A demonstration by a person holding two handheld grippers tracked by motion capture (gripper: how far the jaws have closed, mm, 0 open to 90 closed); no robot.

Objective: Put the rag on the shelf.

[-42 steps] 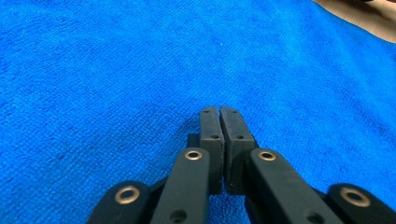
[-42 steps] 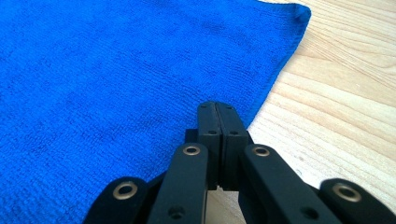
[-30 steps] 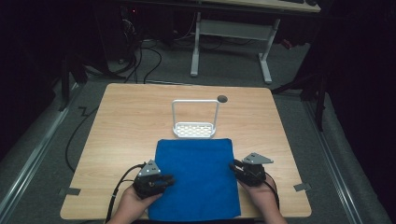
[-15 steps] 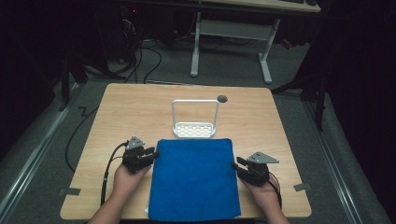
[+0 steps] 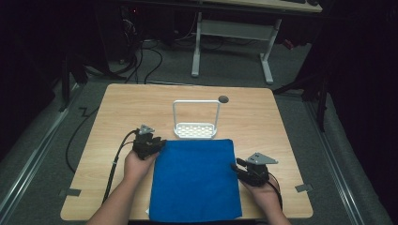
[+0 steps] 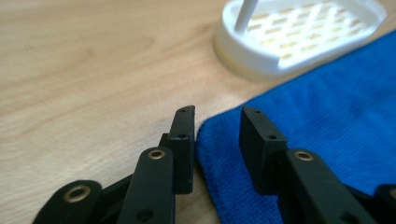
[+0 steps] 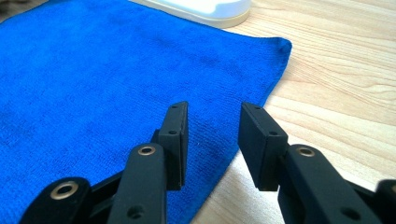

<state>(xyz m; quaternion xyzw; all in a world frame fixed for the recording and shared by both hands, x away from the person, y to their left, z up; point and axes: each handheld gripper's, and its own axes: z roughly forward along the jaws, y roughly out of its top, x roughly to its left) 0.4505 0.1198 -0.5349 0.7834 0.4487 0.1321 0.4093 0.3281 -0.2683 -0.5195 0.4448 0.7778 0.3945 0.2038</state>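
- Left hand-held gripper (image 6: 217, 123), jaws spread, straddles the flat blue cloth's (image 5: 195, 180) far-left corner
- Right hand-held gripper (image 7: 212, 119), jaws spread, straddles its right edge

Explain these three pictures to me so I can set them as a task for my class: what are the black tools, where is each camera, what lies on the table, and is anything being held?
No robot is involved: a person holds a two-jaw gripper in each hand. The high view looks down from above the person's side of the wooden table. The other two views come from cameras riding on the grippers, looking along their black jaws. On the table lie a blue cloth and, just beyond it, a white perforated tray with a tall wire handle. The left gripper is open at the cloth's far left corner, jaws either side of the edge. The right gripper is open over the cloth's right edge. Nothing is held yet.
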